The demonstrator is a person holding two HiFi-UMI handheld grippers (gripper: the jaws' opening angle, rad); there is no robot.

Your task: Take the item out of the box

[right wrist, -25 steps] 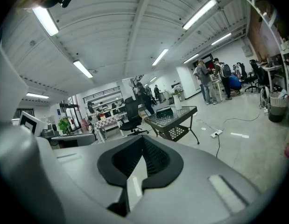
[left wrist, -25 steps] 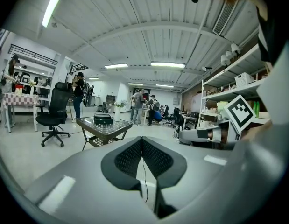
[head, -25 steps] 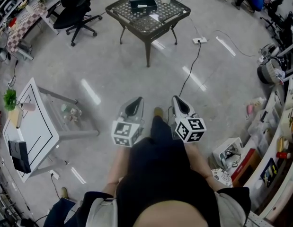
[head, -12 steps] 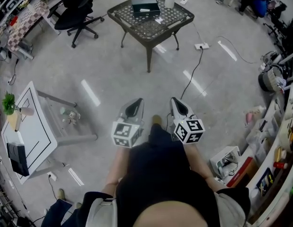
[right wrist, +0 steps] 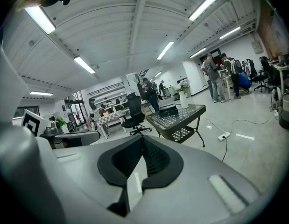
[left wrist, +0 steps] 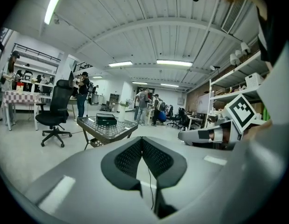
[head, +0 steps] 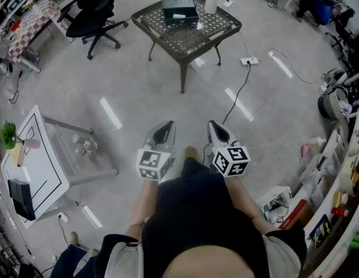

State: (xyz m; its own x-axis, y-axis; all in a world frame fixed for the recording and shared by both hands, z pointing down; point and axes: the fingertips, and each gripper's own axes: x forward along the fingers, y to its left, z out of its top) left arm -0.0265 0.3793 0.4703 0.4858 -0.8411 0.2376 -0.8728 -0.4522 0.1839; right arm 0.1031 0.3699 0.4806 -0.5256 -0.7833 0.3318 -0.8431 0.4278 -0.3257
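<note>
1. We see the black box [head: 180,9] open on the far mesh table [head: 191,36], beside a white vase [head: 211,2]; we cannot tell what is inside it.
2. Table and box sit nearer to us than a second ago.
3. The left gripper [head: 166,126] and right gripper [head: 216,128] each have jaws pressed together on nothing, well apart from the box.

We hold the left gripper [head: 166,125] and right gripper [head: 214,124] side by side near us. Far ahead, a dark table [head: 167,36] carries a black box [head: 180,9] and a white vase [head: 211,2], with an office chair [head: 92,10] to its left.
</note>
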